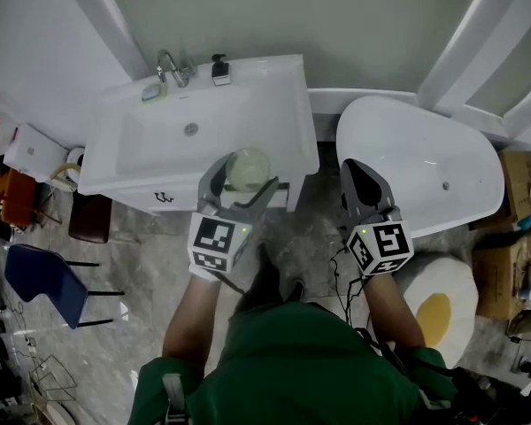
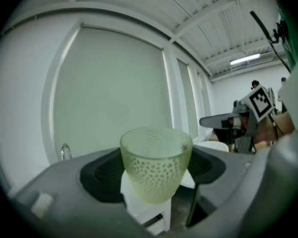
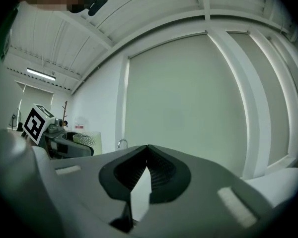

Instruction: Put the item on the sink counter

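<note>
A pale green dimpled cup (image 1: 247, 169) stands upright between the jaws of my left gripper (image 1: 241, 182), which is shut on it; the left gripper view shows the cup (image 2: 156, 163) held by its sides. The cup hangs over the front right part of the white sink counter (image 1: 288, 113), above its front edge. My right gripper (image 1: 360, 176) is shut with nothing in it, its jaws meeting at the tips (image 3: 147, 148), and hovers at the near rim of the bathtub (image 1: 425, 162). In the right gripper view the cup (image 3: 87, 141) shows at the left.
A chrome faucet (image 1: 169, 65) and a soap dispenser (image 1: 220, 69) stand at the back of the sink. The basin (image 1: 190, 131) fills the counter's middle. A blue chair (image 1: 42, 277) and a brown stool (image 1: 90, 217) are on the left, boxes (image 1: 513, 237) and an egg-shaped cushion (image 1: 436, 304) on the right.
</note>
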Demonstrator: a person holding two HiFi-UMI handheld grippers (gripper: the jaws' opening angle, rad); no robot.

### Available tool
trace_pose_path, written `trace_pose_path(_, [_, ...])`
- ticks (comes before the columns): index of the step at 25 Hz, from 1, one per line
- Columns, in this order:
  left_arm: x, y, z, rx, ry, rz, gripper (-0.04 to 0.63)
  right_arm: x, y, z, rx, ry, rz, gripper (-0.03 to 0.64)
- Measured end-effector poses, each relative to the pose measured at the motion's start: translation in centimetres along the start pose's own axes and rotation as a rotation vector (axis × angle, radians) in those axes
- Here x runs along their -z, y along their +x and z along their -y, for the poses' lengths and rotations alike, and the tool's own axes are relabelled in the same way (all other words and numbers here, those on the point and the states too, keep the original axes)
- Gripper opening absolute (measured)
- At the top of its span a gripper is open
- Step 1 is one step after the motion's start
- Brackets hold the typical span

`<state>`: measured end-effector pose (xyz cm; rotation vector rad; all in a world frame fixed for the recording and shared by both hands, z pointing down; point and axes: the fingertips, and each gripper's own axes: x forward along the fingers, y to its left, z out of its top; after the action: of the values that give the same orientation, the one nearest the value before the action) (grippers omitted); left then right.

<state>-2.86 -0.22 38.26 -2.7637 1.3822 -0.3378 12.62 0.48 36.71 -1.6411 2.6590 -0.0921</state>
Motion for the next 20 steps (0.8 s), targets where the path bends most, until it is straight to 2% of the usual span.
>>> trace_pose_path(8, [0.4,7.7,-5.8,0.085,-0.038,0.019,0.376,-0.6,7.6,3.8,0.088,-0.034,-0.028,-0.003])
trace_pose_path(13, [1.8,11.6,-10.5,0.115,-0.062,0.005,0.376,-0.2,13.4,4.5,0.108,-0.037,-0.057,-0.003])
trace_pose_path(20, [2.2,14.8,-13.8,0.171,-0.065,0.015,0.376,0.0,18.2,5.0,0.141,-0.042,-0.080,-0.003])
